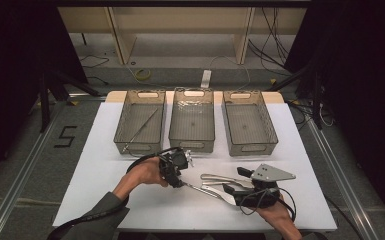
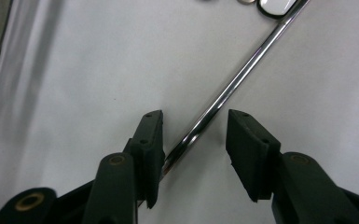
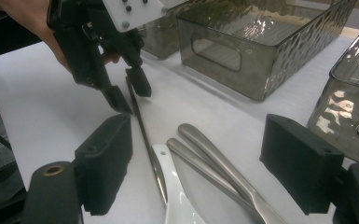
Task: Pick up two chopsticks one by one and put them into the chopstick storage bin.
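The left gripper is down at the sheet with its jaws apart, one on each side of a thin metal rod. In the left gripper view the rod runs slantwise between the two pads; it passes close by the pad on the left of that view, though whether it touches there is hard to tell, and it stands clear of the other pad. The jaws have not closed on it. In the right gripper view the same rod lies flat on the sheet, its far end between the left gripper's tips and its near end running up beside a white spoon.

The right gripper rests low near the front edge with its jaws wide, holding nothing. Between them lie the white spoon and two metal handles, side by side, just beside the rod's near end.

All this sits on a white sheet covering the table. Three clear bins stand in a row along its far side; the left bin holds another thin rod lying slantwise. Beyond the table are a grey floor, loose cables and pale wooden shelving, with dark curtains on both sides. A figure five is marked on the floor at the left.
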`<state>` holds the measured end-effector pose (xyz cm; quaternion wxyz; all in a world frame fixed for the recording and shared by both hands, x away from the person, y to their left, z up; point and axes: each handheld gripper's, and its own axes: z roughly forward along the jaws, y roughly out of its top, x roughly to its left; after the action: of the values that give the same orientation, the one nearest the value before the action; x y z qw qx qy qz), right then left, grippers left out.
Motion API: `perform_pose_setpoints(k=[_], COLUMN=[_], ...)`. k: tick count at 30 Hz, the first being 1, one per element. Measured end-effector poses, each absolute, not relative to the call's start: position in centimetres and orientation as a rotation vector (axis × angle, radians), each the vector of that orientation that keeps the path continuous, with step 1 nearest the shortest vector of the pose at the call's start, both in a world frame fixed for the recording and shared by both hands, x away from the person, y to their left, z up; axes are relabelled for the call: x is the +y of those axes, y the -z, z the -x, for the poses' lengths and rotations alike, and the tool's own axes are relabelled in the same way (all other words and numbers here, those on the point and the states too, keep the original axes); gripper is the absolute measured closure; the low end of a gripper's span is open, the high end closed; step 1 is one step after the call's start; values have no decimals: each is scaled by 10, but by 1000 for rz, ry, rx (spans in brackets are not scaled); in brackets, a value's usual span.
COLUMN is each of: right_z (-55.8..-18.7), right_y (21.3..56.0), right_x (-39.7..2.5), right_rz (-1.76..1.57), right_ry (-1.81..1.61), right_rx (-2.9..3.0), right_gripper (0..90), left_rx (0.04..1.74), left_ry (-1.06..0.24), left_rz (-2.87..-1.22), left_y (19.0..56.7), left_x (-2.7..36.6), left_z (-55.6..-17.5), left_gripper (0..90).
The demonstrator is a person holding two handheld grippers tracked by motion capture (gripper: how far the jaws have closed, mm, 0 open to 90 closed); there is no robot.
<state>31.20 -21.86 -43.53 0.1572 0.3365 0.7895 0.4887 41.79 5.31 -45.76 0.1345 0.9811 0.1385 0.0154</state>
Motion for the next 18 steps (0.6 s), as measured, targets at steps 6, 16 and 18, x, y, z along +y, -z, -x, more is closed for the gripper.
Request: perform_pose_setpoints(k=[6, 16, 18], right_z=[-312, -312, -312], right_y=[435, 436, 436], right_x=[-218, -218, -218], right_rz=[-962, -962, -962], right_ry=[-1398, -1397, -1396], right_rx=[2259, 2260, 2261], right_gripper=[257, 258, 258], left_rx=[390, 307, 282], left_ry=[-40, -22, -31], left_rz=[-2857, -2891, -2899], left_y=[459, 459, 459], left_x=[52, 50, 50], left_z=[-417, -411, -411], left_gripper=[608, 686, 696])
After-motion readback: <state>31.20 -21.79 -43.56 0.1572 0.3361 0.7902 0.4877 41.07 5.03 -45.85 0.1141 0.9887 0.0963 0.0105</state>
